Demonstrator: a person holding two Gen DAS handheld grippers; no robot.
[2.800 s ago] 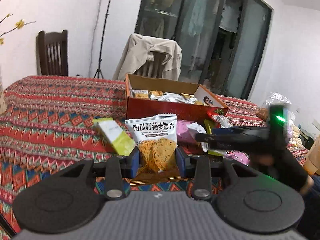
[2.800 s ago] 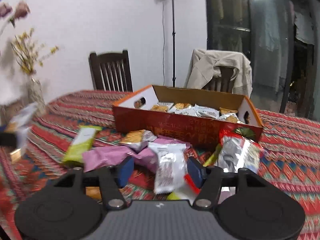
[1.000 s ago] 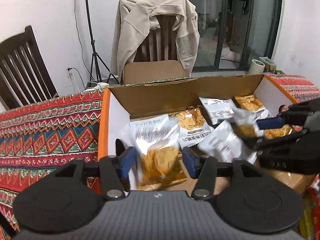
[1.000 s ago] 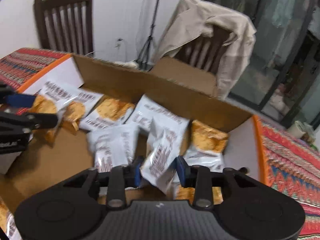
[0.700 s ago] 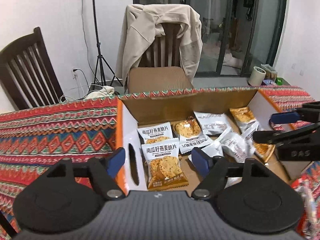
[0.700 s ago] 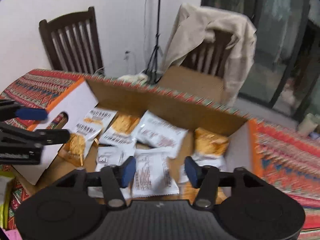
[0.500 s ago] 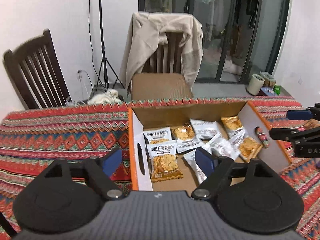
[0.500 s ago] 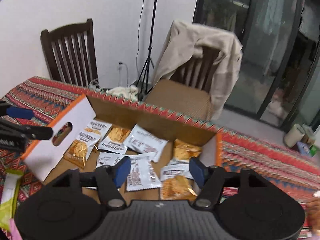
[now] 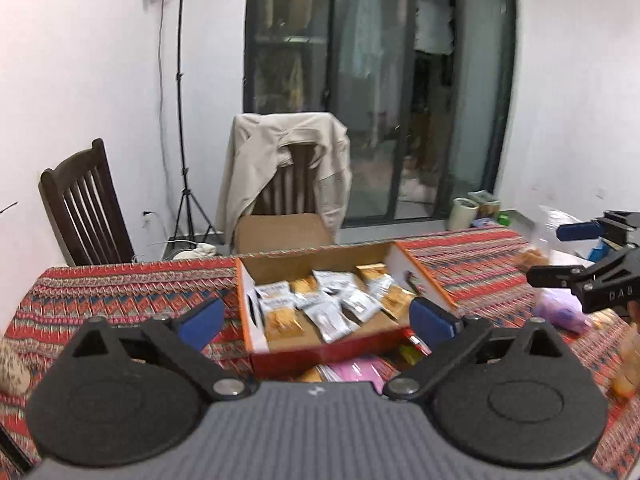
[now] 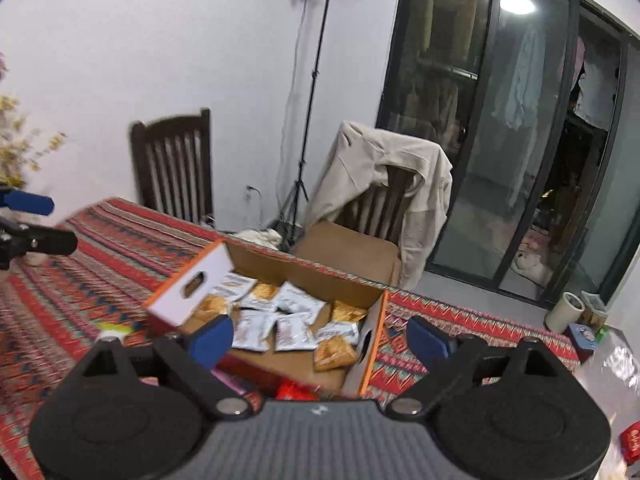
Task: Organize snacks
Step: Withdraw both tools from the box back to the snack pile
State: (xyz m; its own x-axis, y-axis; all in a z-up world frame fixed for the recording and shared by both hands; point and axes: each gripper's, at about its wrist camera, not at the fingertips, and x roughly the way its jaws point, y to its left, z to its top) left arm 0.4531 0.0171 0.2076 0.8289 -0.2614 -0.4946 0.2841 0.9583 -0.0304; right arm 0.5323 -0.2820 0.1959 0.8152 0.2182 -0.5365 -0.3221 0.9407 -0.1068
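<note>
The cardboard box (image 9: 320,354), red outside with orange rims, sits on the patterned tablecloth and holds several snack packs (image 9: 328,312). My left gripper (image 9: 316,318) hovers above and in front of it; its jaws are opening wide, with nothing between them. In the right wrist view the same box (image 10: 188,292) lies below my right gripper (image 10: 319,340), whose jaws are also opening and hold nothing. Each gripper shows in the other's view: the right gripper (image 9: 568,252) at the right edge, the left gripper (image 10: 36,222) at the left edge. Loose packets, one pink (image 9: 352,372), lie before the box.
A chair draped with a beige jacket (image 9: 288,160) stands behind the table, a dark wooden chair (image 9: 84,220) to its left, a light stand (image 9: 184,120) between them. A purple packet (image 9: 560,312) and a yellow-green bar (image 10: 114,330) lie on the cloth. Glass doors are behind.
Both grippers let their snack packs go into the box, opened wide, and pulled back and up, so the box now looks smaller and lower in both views.
</note>
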